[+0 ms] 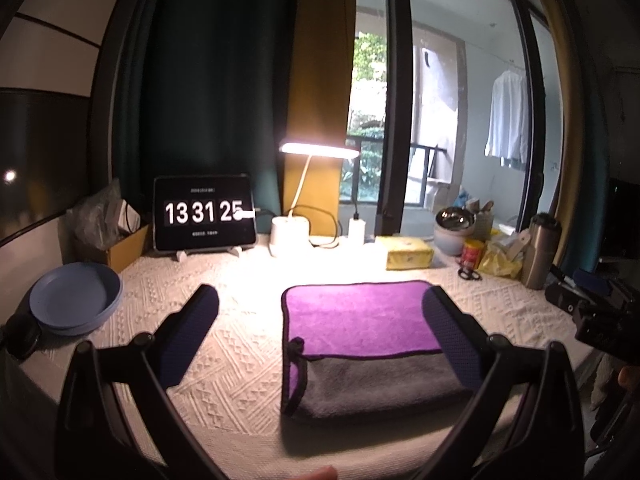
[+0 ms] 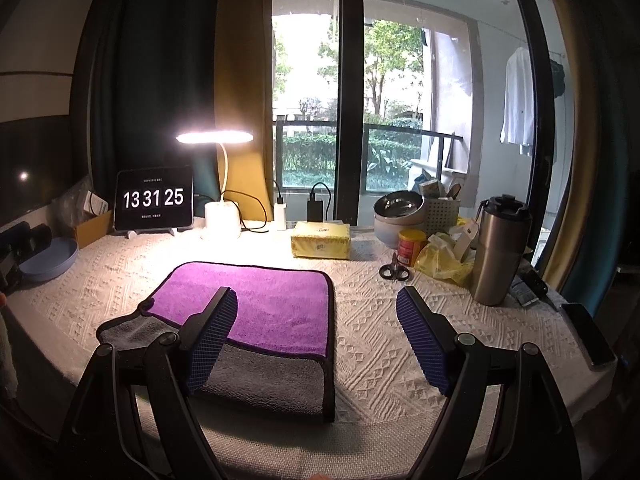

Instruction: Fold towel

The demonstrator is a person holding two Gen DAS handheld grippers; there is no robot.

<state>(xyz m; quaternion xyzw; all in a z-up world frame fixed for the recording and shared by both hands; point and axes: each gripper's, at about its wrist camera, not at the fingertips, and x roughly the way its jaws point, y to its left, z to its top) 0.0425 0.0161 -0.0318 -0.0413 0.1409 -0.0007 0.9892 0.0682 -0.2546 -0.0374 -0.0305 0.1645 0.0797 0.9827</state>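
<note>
Jaws are standing wide apart on the left gripper (image 1: pixel 320 340), gripping nothing and hanging above the surface (image 1: pixel 224 360). In this left wrist view the towel (image 1: pixel 360 344) is lying folded on the patterned white cloth — a purple layer with dark piping is resting over a grey layer, and a grey strip is showing along the near side. A small hanging loop is sitting at its near left corner. The right-hand pad is overlapping the towel's right edge in the picture; whether it is touching is unclear. Bare cloth is stretching to the left, as far as the blue plates (image 1: pixel 76 300).

In the right wrist view the right gripper (image 2: pixel 316 340) is likewise hanging with jaws spread and nothing between them. The towel (image 2: pixel 264 308) is lying left of centre, its right edge running straight between the two pads. Open cloth is lying to the right — the scissors (image 2: pixel 394 271) and steel tumbler (image 2: pixel 500 248) are standing well beyond it.
</note>
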